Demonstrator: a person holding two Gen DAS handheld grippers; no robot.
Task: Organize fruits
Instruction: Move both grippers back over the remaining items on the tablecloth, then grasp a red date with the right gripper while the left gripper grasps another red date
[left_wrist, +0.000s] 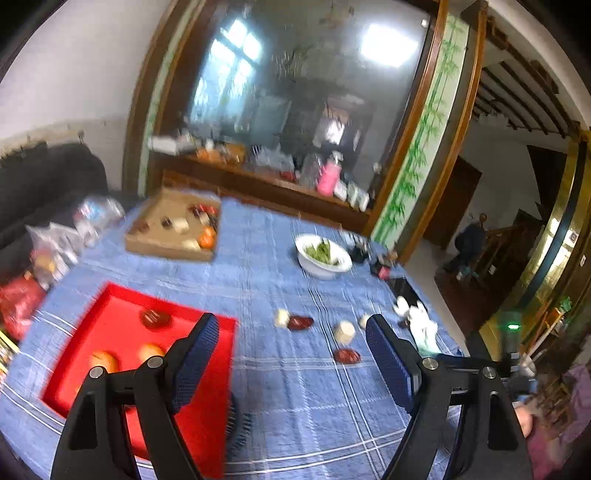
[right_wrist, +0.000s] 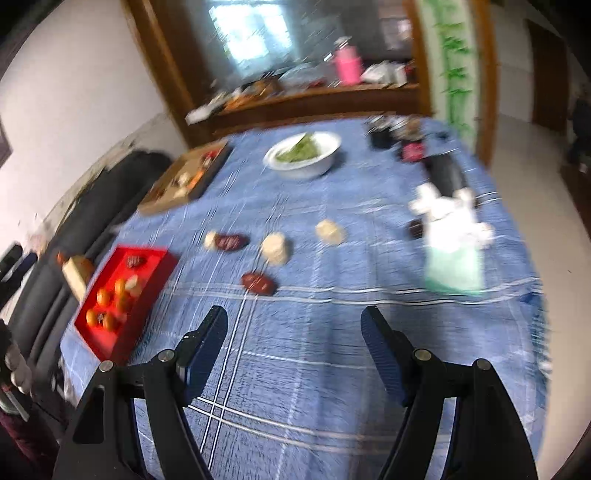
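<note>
A red tray (left_wrist: 110, 314) (right_wrist: 155, 258) sits on the blue checked tablecloth at the left and holds several orange fruits (right_wrist: 103, 297) and a dark red packet (left_wrist: 155, 318). Loose on the cloth are dark red packets (left_wrist: 300, 322) (right_wrist: 258, 282) and pale round items (left_wrist: 344, 331) (right_wrist: 274, 247). My left gripper (left_wrist: 291, 332) is open and empty, above the tray's right edge. My right gripper (right_wrist: 293, 325) is open and empty, above bare cloth in front of the loose items. Both views are blurred.
A white bowl of greens (left_wrist: 322, 254) (right_wrist: 303, 153) stands far on the table. A cardboard box (left_wrist: 173, 225) (right_wrist: 184, 177) with more items lies at the far left. A white and green bag (right_wrist: 452, 240) lies at the right. A cluttered sideboard (left_wrist: 266, 181) stands behind.
</note>
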